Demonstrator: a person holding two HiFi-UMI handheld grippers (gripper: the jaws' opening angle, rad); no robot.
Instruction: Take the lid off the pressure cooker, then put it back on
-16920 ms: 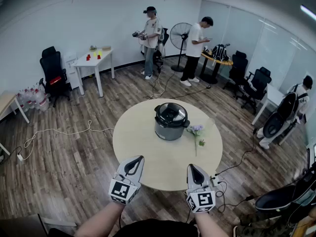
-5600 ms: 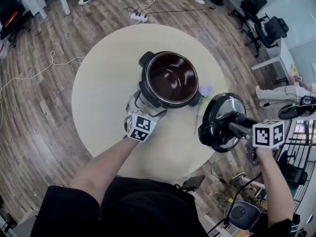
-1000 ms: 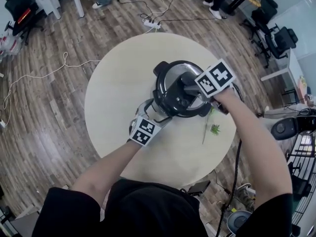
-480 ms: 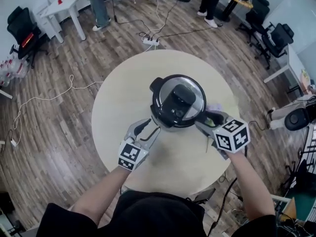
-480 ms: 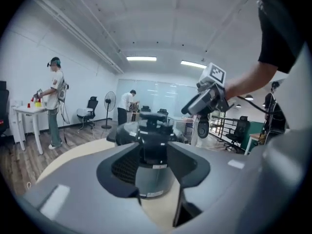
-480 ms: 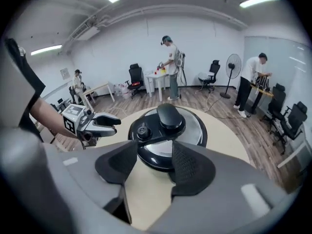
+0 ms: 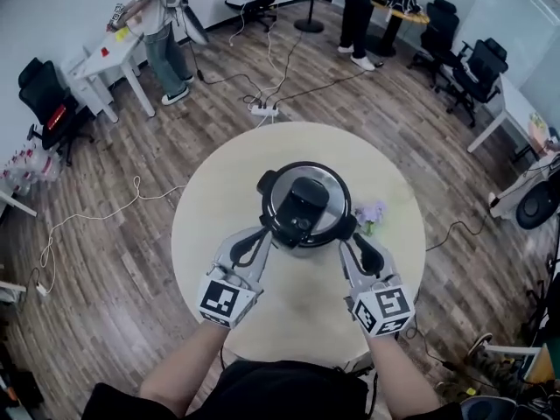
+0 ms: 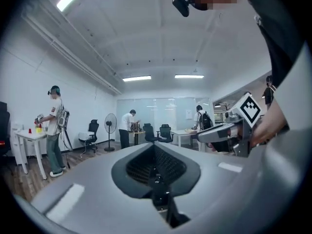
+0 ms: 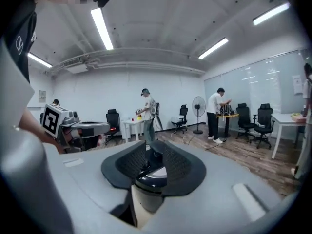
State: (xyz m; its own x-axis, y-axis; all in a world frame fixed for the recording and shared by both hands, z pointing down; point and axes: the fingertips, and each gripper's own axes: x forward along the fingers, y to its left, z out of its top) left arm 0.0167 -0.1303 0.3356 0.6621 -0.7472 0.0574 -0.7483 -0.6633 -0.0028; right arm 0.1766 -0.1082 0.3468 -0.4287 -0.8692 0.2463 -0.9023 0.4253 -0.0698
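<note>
- While the lid [image 7: 305,201] sits on the pressure cooker [image 7: 266,183], at the middle of the round tabletop [image 7: 214,204], the task reads as finished or nearly so, with the closing step in hand.
- left gripper [image 7: 259,239]: on the near side of the pressure cooker, clear of it. Its fingers are fully together, holding nothing.
- right gripper [image 7: 354,245]: just beside the pressure cooker's right ear. Its fingers have just been closing and stand a narrow gap apart. The pressure cooker shows beyond that gap, and nothing is gripped.
- Next move, as judged: confirm the lid lies level and locked, then draw both grippers away.
- flower sprig [image 7: 372,213]: on the tabletop, right of the pressure cooker.
</note>
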